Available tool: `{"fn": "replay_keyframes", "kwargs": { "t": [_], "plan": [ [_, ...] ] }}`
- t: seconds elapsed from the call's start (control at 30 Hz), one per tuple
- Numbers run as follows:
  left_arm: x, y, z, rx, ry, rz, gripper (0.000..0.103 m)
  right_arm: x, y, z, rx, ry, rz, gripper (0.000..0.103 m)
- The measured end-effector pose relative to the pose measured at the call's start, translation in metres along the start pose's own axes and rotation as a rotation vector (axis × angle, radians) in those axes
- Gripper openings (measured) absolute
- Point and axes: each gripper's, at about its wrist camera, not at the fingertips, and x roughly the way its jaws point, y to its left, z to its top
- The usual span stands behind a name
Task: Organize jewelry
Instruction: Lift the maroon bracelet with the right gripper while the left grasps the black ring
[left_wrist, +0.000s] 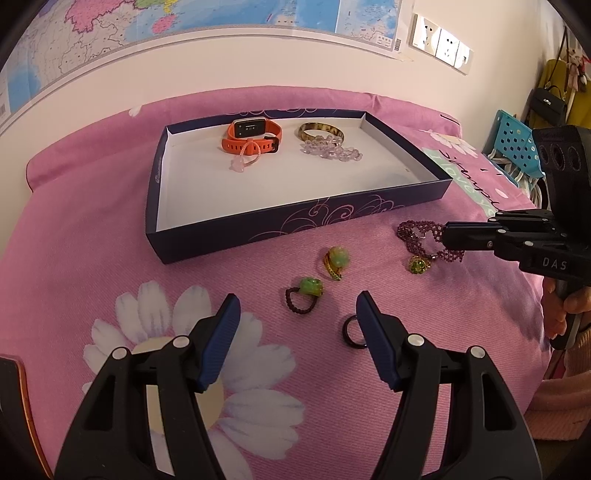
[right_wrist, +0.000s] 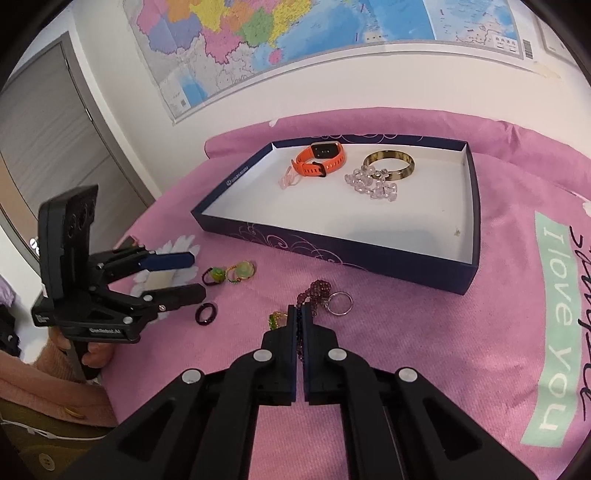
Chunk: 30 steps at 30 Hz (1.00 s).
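Both grippers, left (left_wrist: 297, 308) and right (right_wrist: 301, 314), are black plastic with silver pivot screws, ribbed blue finger pads (left_wrist: 221, 341), white lettering on the side, and pink knitted sleeves (right_wrist: 44, 384) behind them.

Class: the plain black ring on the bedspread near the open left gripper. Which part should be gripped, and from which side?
The black ring lies flat on the pink bedspread, so its faces offer no hold. Probably best to bring the left gripper down from above, one finger inside the hole and one outside, pinching the band; its right finger already stands at the ring.
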Motion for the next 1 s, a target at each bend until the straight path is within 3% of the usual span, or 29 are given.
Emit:
{"fn": "replay_keyframes", "kwargs": {
  "t": [0.7, 1.0],
  "plan": [
    [0.002, -0.005, 0.002, 0.014, 0.002, -0.003, 0.058, -0.031, -0.001, 0.011, 0.030, -0.114, 0.048, 0.001],
    [-0.002, -0.006, -0.003, 0.035, 0.006, -0.016, 0.055, -0.034, -0.004, 0.010, 0.043, -0.114, 0.037, 0.001]
  ]
}}
